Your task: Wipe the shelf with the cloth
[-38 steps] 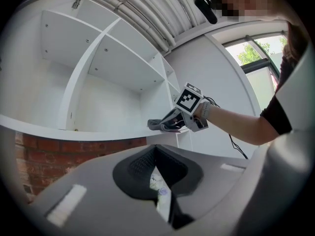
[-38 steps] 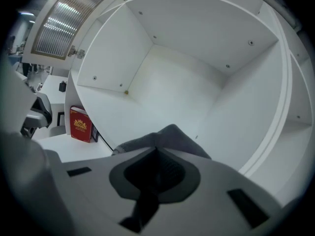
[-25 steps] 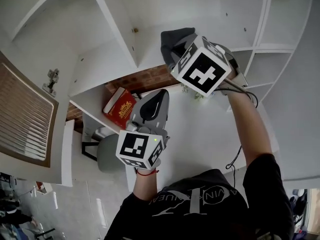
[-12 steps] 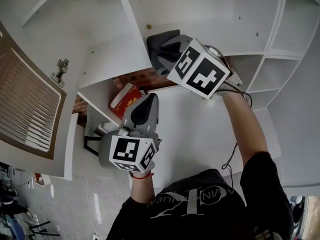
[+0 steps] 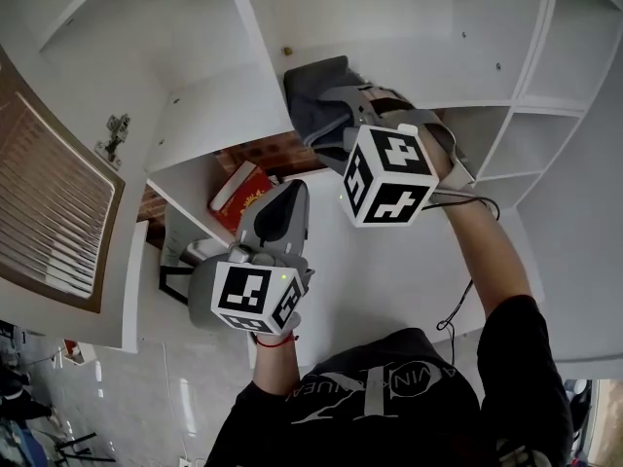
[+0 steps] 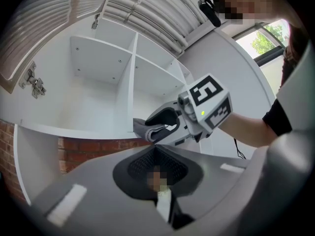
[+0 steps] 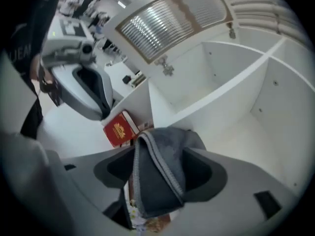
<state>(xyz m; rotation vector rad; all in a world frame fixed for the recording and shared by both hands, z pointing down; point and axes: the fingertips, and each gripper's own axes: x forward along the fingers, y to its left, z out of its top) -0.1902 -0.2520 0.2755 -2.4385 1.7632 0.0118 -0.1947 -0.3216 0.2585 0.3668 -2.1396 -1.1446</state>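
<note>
A dark grey cloth [image 5: 310, 90] lies bunched on the edge of a white shelf board [image 5: 219, 110], beside an upright divider. My right gripper [image 5: 336, 115] is at the cloth and its jaws are opening. In the right gripper view the cloth [image 7: 157, 181] hangs loosely between the spread jaws, with a gap at each pad. My left gripper [image 5: 282, 197] hovers lower and nearer, jaws shut and holding nothing. The left gripper view shows the right gripper [image 6: 165, 124] with the cloth [image 6: 140, 128] at its tips.
A red book [image 5: 238, 191] lies on a lower shelf in front of a brick wall. A louvred cabinet door [image 5: 49, 212] hangs open at the left, with a metal hinge [image 5: 114, 131] on the side panel. White shelf compartments spread above and to the right.
The right gripper's marker cube has rolled down toward me and its jaws have spread apart around the cloth. The left gripper has hardly moved over the last half second.
</note>
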